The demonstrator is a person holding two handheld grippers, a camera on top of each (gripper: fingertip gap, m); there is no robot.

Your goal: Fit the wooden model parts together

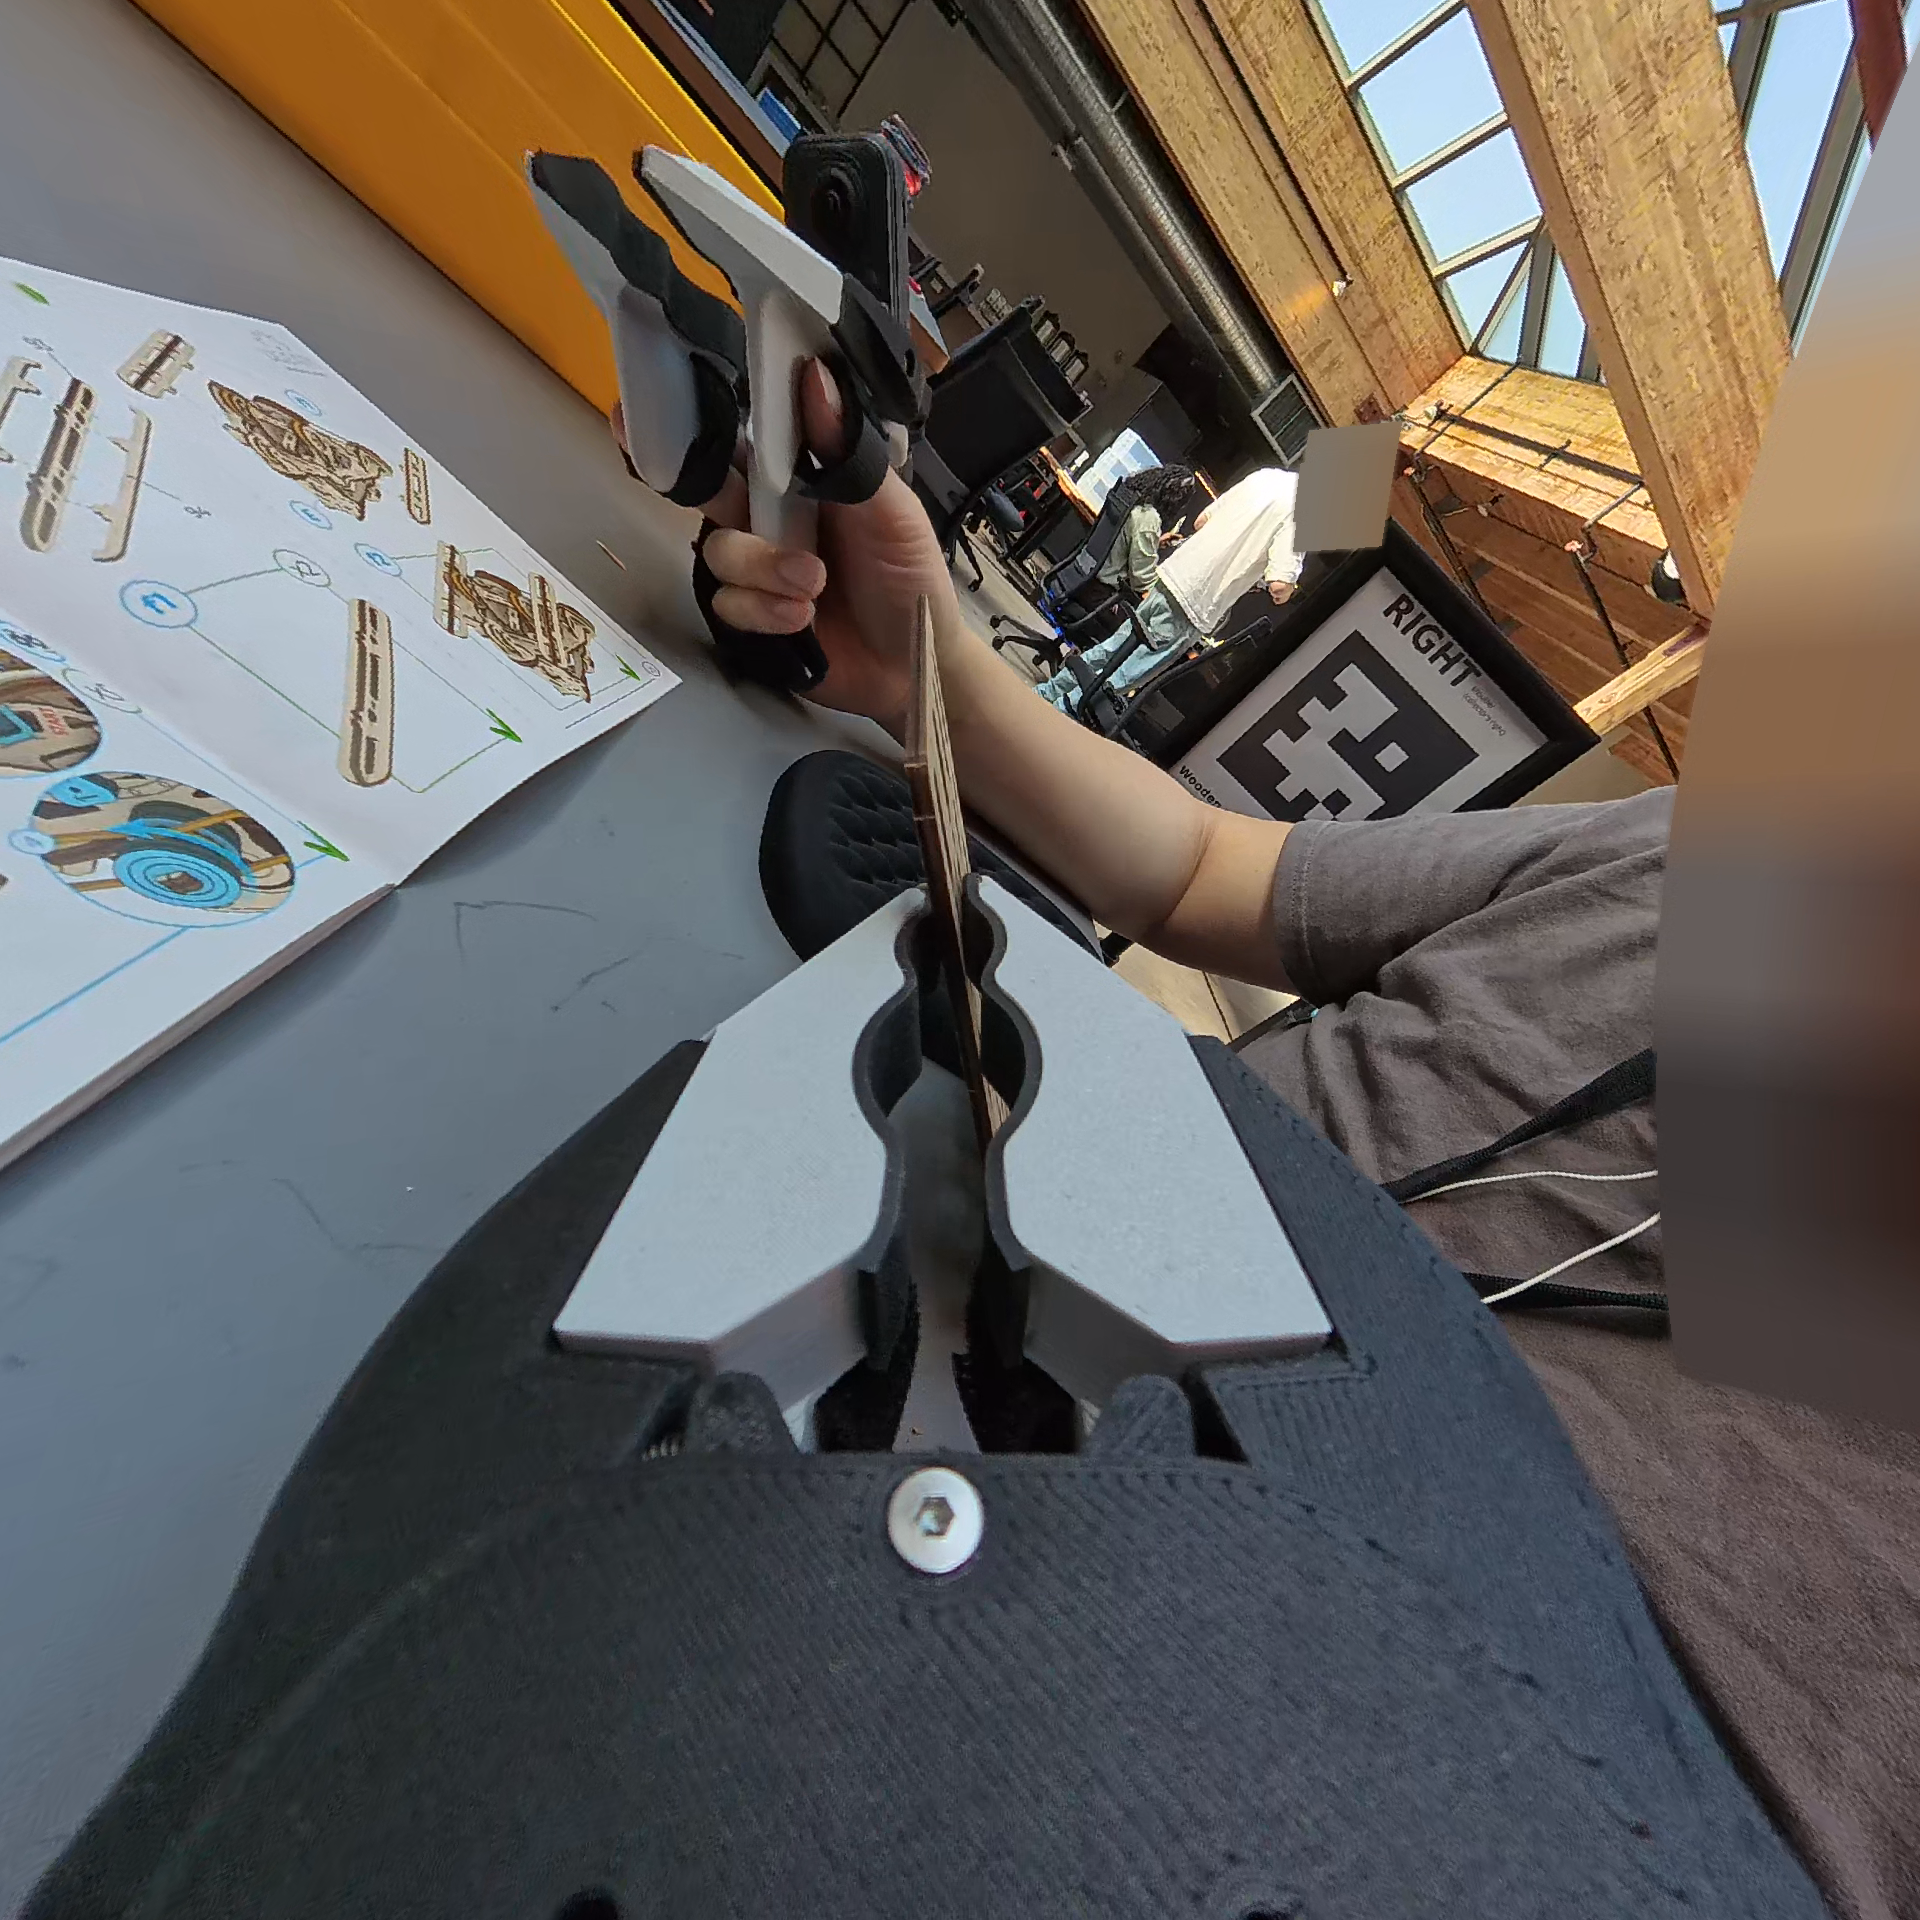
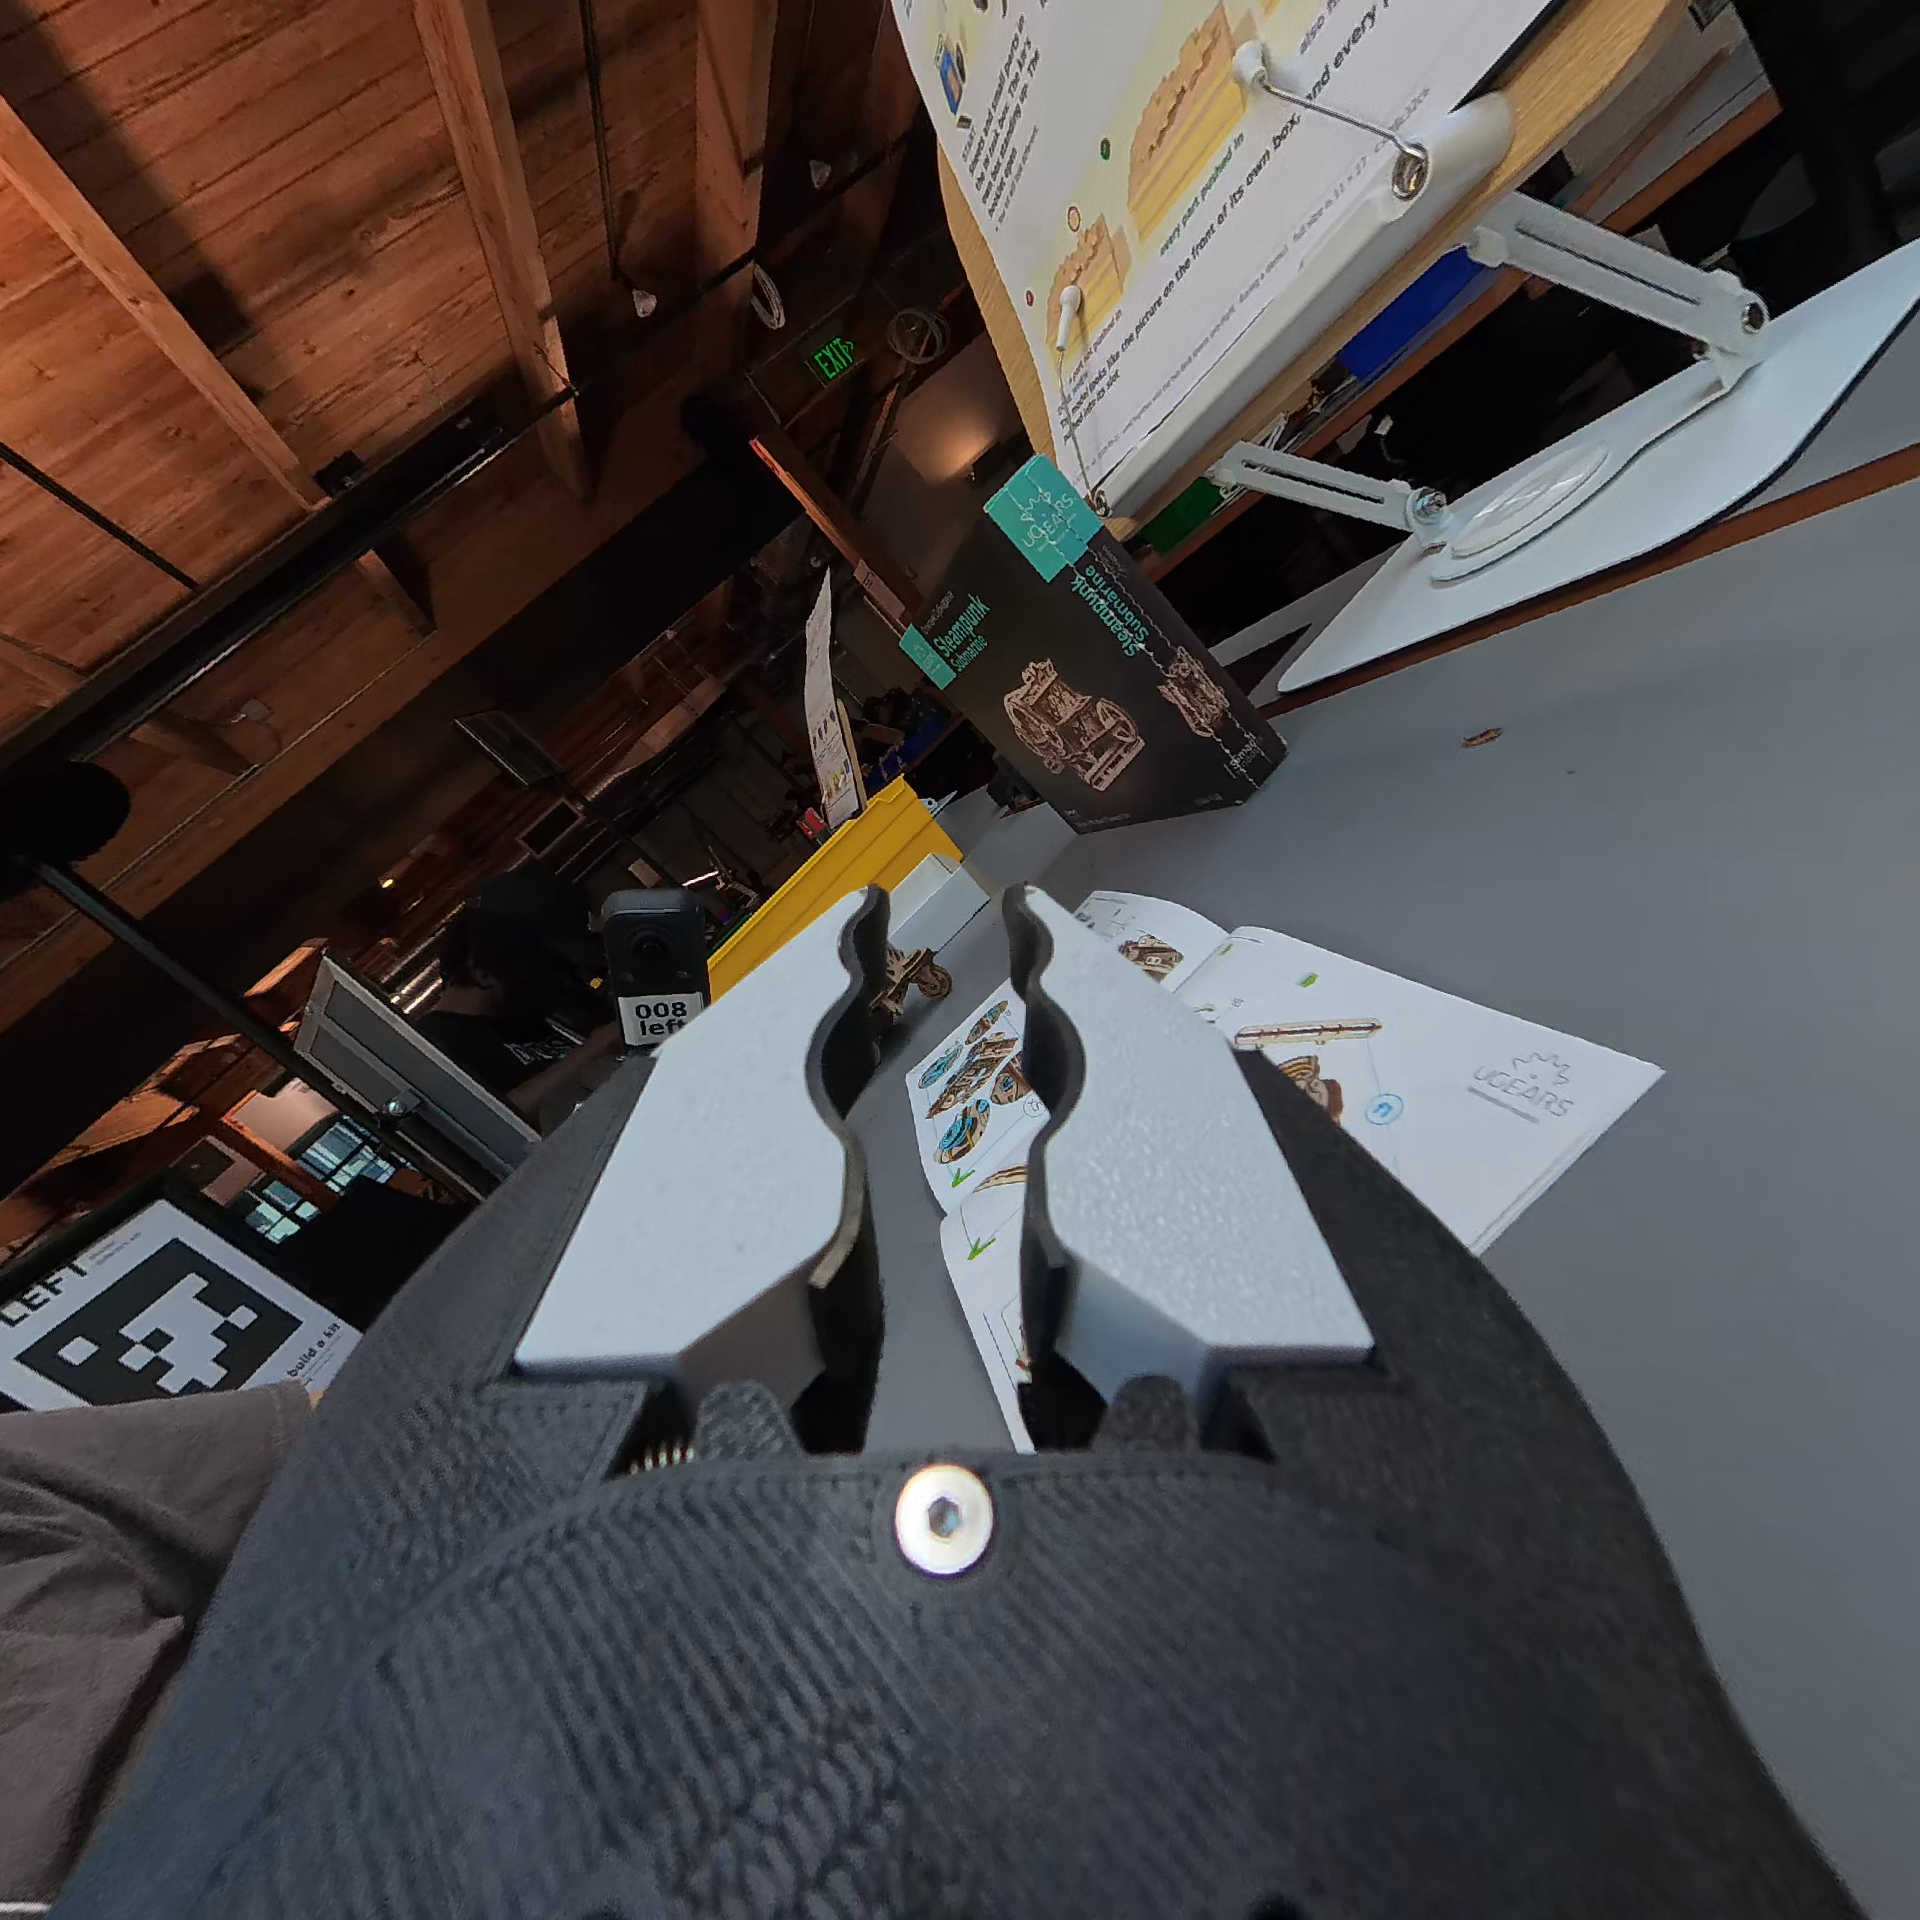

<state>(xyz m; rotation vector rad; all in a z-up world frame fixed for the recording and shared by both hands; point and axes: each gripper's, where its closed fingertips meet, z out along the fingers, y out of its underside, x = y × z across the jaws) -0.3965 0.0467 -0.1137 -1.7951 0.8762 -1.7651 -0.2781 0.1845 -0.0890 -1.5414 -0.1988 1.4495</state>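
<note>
One thin wooden sheet (image 1: 940,831) is pinched edge-on in the left gripper (image 1: 948,914); right gripper (image 2: 940,914), fingers spread and empty, upper left. Partly built model (image 2: 914,977) waits; joining remains.

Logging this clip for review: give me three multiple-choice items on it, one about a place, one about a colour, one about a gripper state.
1. Where does the instruction booklet lie?
A. open on the grey table
B. inside the yellow bin
C. on the stand

2. What colour is the bin?
A. red
B. yellow
C. green

3. What is the left gripper doing?
A. open, empty
B. shut on nothing
C. shut on the thin wooden sheet

Answers: 1 A, its pages lie flat on the table; 2 B, plainly yellow; 3 C, the sheet stands edge-on between its fingers, while the right gripper is open.
</note>
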